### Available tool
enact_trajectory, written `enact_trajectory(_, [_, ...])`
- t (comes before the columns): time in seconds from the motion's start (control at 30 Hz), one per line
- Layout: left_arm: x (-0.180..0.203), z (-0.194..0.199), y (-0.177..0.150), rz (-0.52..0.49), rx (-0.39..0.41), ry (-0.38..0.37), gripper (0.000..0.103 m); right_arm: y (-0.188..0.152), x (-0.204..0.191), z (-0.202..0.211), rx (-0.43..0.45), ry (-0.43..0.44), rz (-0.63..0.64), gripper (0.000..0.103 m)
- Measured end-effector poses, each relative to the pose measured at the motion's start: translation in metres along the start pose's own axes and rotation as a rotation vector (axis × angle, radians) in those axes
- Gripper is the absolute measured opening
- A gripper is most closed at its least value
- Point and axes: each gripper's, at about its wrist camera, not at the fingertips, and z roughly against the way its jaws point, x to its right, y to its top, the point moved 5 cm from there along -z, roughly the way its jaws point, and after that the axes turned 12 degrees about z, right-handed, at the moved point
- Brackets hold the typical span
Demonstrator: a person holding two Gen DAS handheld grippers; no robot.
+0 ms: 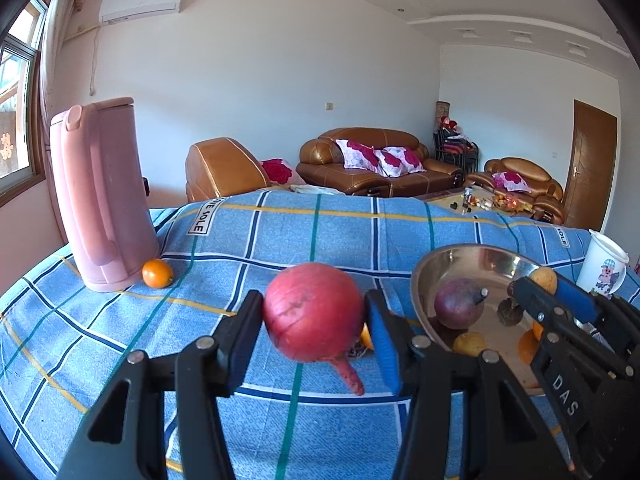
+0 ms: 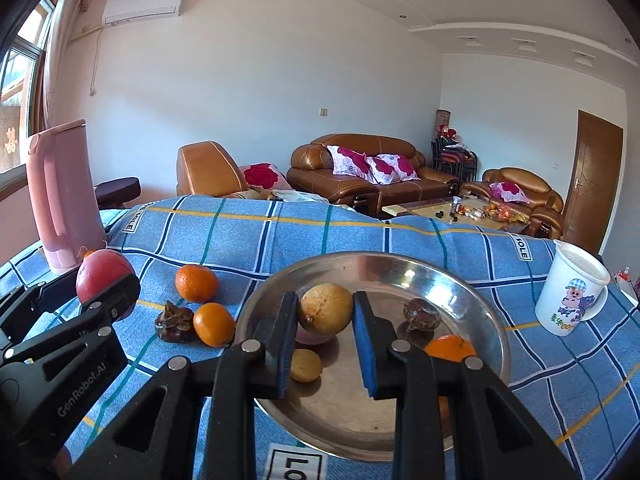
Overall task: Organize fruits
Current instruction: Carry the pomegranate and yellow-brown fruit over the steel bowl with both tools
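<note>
My left gripper point(image 1: 314, 312) is shut on a round red fruit point(image 1: 312, 296) with a tapering tail, held above the blue checked cloth, left of the steel plate point(image 1: 472, 256). My right gripper point(image 2: 323, 314) is shut on a yellow-brown fruit point(image 2: 326, 306) over the plate's point(image 2: 460, 292) near left part. In the plate lie a purple fruit point(image 1: 460, 304), a small yellow fruit point(image 2: 306, 365), a brown shrivelled fruit point(image 2: 420, 312) and an orange point(image 2: 450, 348). Two oranges point(image 2: 196, 283) point(image 2: 214, 324) and a dark brown fruit point(image 2: 174, 320) lie on the cloth left of the plate.
A tall pink jug point(image 1: 100, 200) stands at the table's back left with another orange point(image 1: 157, 274) at its foot. A white cartoon cup point(image 2: 572, 292) stands right of the plate. Brown sofas and a low table are beyond the far edge.
</note>
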Motion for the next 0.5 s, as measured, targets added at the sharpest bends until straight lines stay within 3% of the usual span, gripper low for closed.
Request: enact_trajectory(0.5, [0.057, -0.002, -0.011, -0.044, -0.015, -0.06, 0.054, -0.012, 0.046, -0.005, -0.022, -0.04, -0.026, 0.029])
